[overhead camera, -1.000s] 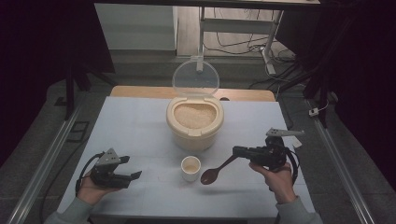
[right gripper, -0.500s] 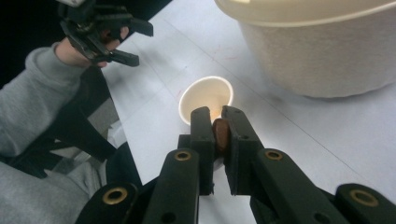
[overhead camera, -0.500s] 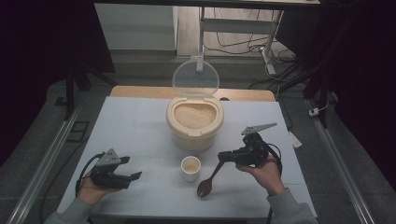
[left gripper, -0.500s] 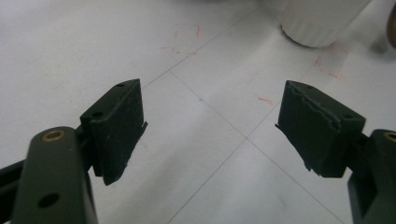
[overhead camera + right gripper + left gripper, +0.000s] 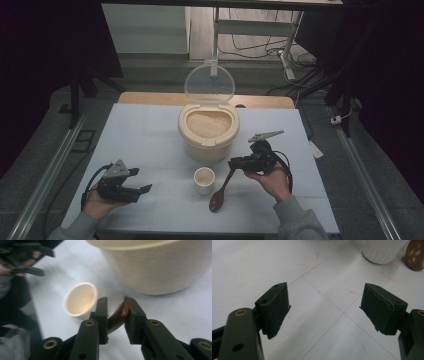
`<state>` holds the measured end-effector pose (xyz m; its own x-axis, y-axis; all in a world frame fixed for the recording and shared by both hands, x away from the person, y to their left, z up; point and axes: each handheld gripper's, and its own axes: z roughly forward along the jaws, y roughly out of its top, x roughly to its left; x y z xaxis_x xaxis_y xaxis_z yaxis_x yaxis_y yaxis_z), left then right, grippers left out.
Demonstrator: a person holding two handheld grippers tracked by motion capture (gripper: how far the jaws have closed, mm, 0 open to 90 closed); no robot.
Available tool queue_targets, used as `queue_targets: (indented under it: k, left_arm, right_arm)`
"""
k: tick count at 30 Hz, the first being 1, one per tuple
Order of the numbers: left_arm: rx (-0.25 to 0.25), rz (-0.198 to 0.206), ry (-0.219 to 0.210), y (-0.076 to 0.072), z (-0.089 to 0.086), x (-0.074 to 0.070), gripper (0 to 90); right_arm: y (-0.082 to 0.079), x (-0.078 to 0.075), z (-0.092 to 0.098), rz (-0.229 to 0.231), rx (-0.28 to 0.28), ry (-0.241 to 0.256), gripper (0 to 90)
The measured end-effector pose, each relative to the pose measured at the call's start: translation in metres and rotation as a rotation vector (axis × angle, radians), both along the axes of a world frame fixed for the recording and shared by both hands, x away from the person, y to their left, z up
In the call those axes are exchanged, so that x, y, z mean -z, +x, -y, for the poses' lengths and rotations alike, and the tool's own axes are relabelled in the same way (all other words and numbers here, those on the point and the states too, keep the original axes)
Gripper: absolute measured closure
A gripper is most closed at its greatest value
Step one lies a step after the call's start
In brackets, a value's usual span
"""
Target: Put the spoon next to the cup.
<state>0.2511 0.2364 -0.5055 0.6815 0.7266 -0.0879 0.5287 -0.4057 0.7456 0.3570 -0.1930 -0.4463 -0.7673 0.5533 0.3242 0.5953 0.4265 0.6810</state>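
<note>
Our right tongs (image 5: 234, 164) grip the brown spoon (image 5: 221, 190) by its handle end; its bowl rests on the counter (image 5: 150, 135) just right of the small white cup (image 5: 204, 179). Behind the cup stands the open rice bin (image 5: 208, 130). Our left tongs (image 5: 142, 181) sit spread wide, holding nothing, well left of the cup.

The high view looks down from above at the rice bin (image 5: 208, 131). Both gripper views sit low and close to the table (image 5: 249, 270), and share the cup (image 5: 80, 299) beside that bin.
</note>
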Motion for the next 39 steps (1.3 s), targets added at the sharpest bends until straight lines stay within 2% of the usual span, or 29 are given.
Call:
queue_targets:
  k: [4, 9, 14, 18, 24, 29, 34, 39]
  left_arm:
    - [0.001, -0.002, 0.003, 0.000, 0.000, 0.000, 22.5]
    - [0.008, -0.002, 0.009, 0.000, 0.003, 0.001, 22.5]
    - [0.012, -0.004, 0.013, 0.000, 0.004, 0.001, 22.4]
    - [0.012, -0.002, 0.010, 0.000, 0.003, 0.001, 22.5]
    - [0.013, -0.002, 0.012, 0.000, 0.003, 0.001, 22.5]
    - [0.010, 0.000, 0.009, 0.000, 0.003, 0.001, 22.5]
    - [0.010, 0.000, 0.010, 0.000, 0.003, 0.001, 22.5]
    - [0.006, 0.001, 0.006, 0.000, 0.002, 0.000, 22.5]
  right_arm:
    - [0.003, 0.013, 0.001, 0.043, 0.043, -0.033, 65.3]
    - [0.008, 0.031, -0.002, 0.080, 0.064, -0.093, 57.4]
    - [0.012, 0.045, -0.006, 0.087, 0.089, -0.138, 52.2]
    - [0.014, 0.054, -0.010, 0.099, 0.106, -0.209, 49.1]
    - [0.015, 0.064, -0.014, 0.099, 0.130, -0.246, 47.4]
    - [0.017, 0.070, -0.015, 0.103, 0.134, -0.267, 45.9]
    - [0.016, 0.070, -0.016, 0.131, 0.152, -0.270, 40.8]
    - [0.012, 0.059, -0.006, 0.187, 0.198, -0.200, 39.4]
